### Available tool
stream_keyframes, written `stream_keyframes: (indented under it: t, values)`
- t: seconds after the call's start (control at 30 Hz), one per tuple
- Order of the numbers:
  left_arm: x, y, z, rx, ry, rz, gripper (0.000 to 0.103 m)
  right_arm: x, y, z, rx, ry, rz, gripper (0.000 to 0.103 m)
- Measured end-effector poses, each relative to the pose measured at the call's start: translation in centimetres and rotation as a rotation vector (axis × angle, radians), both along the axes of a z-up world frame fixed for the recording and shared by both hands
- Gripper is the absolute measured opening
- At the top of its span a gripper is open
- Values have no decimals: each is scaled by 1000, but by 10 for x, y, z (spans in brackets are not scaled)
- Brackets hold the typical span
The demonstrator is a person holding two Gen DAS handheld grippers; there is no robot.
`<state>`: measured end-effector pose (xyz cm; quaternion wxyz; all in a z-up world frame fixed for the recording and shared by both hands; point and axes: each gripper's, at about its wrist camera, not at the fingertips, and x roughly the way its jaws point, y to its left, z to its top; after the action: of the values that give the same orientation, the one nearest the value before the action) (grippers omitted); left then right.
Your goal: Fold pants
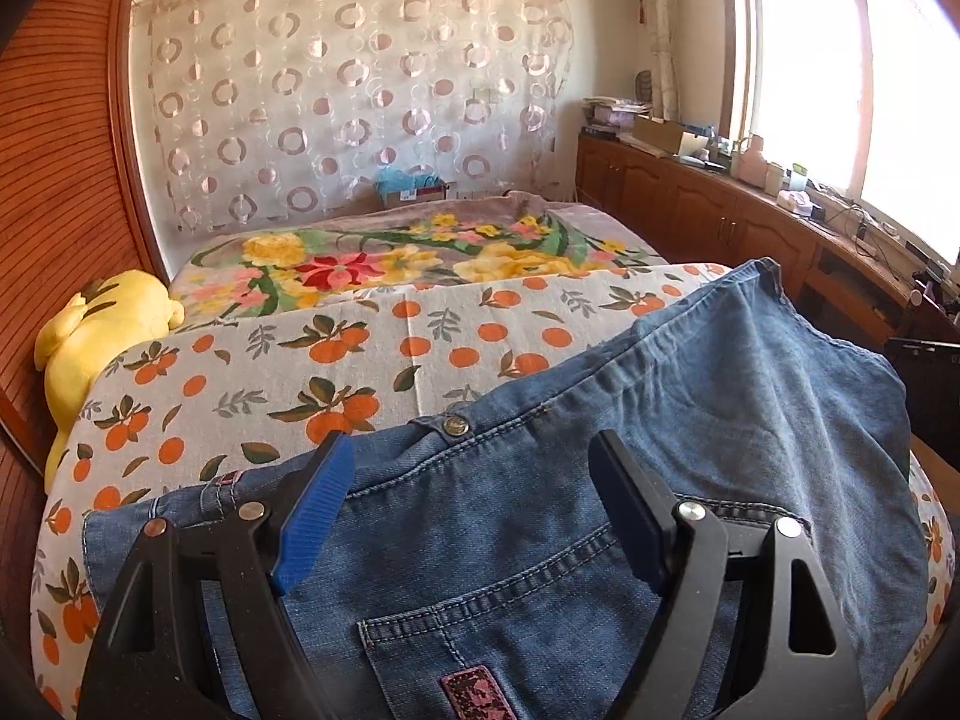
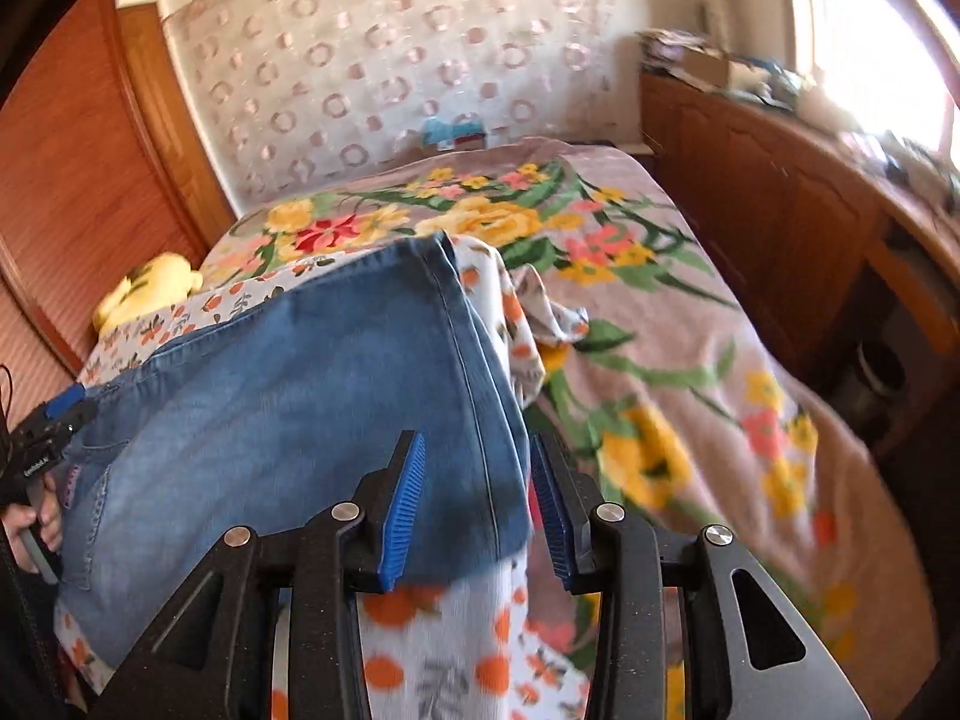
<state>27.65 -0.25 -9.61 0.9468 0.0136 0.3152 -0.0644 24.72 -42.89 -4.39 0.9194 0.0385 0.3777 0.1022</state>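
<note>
Both tongs [image 1: 471, 504] [image 2: 477, 504] gape, unclamped, over jeans [image 1: 540, 480] lying lengthwise across the bed.

Left gripper [image 1: 474, 504] fingers spread wide; right gripper [image 2: 477, 501] fingers parted.

Jeans [image 1: 540, 510]: 1 pair, blue denim
Grippers: 2, left gripper [image 1: 474, 504] and right gripper [image 2: 477, 504]
Orange-print sheet [image 1: 240, 372]: 1
Floral blanket [image 1: 390, 252]: 1
Yellow plush toy [image 1: 96, 330]: 1
Circle-pattern curtain [image 1: 336, 90]: 1
Window [image 1: 840, 90]: 1
</note>
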Motion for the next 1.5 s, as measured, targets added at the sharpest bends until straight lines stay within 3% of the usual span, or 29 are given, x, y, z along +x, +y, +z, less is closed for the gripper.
stream_keyframes:
  t: [0.17, 0.3, 0.53, 0.67, 0.93, 1.0, 1.07, 1.3, 1.5]
  values:
    - [-12, -7, 7, 20, -26, -27, 81, -26, -5, -6, 66, 1, -72, 43]
    - [-26, -9, 10, -7, -11, -46, 81, -36, 0, -4, 108, -1, -87, 45]
    - [-59, -14, 17, -25, -12, -71, 81, -30, 6, -14, 187, 18, -135, 50]
    - [-78, -15, 18, -22, -14, -82, 81, -28, 1, -15, 179, 39, -188, 50]
    - [-107, 0, 15, -30, -10, -51, 81, -18, 6, -13, 237, 103, -195, 50]
    - [-114, 6, 17, -30, -12, -41, 81, -18, 8, -10, 220, 92, -198, 35]
    - [-120, 12, 19, -28, -20, -31, 81, -17, 10, -6, 202, 81, -200, 11]
    - [-137, 42, 34, -48, -61, 25, 81, -22, 33, 38, 219, -31, -120, 6]
    - [-148, 70, 45, -48, -90, 78, 81, -27, 97, 73, 234, -92, 42, 5]
